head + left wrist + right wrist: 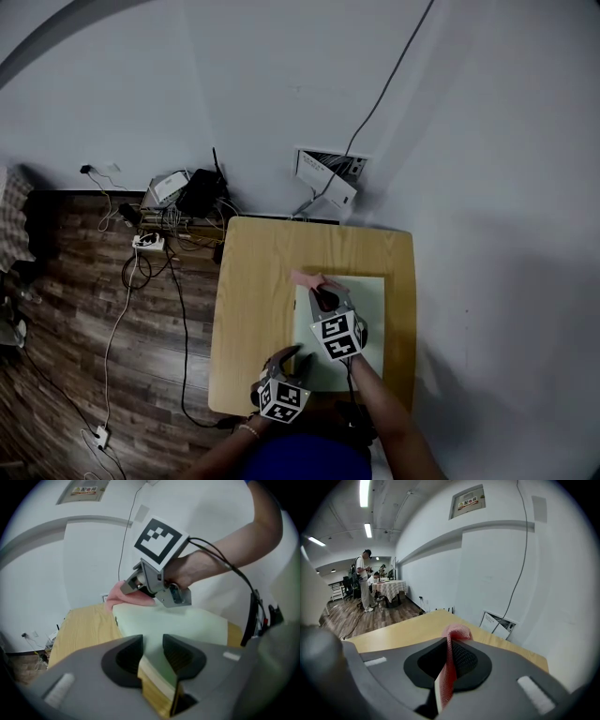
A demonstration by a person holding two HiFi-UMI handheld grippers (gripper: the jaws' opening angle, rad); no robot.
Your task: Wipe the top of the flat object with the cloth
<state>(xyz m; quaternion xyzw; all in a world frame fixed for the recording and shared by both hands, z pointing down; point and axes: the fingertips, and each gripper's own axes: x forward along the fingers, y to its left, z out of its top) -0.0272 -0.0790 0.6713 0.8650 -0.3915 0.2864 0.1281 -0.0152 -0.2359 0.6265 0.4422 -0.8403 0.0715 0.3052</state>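
A pale green flat board (364, 298) lies on the right half of a small wooden table (251, 281). My right gripper (322, 292) hovers over the board's far left corner, shut on a pink cloth (304, 278) that bunches out past its tips. In the right gripper view the cloth (454, 632) is pinched flat between the pads of that gripper (449, 660). My left gripper (289, 356) sits at the board's near left corner. In the left gripper view the board (178, 625) has its corner wedged between the pads of the left gripper (152, 651). The right gripper (127, 588) and cloth (123, 597) show beyond it.
White wall stands close behind and to the right of the table. On the wooden floor at the back left lie boxes and tangled cables (183, 192). A white panel (328, 178) leans on the wall. Far off, a person (363, 578) stands by another table.
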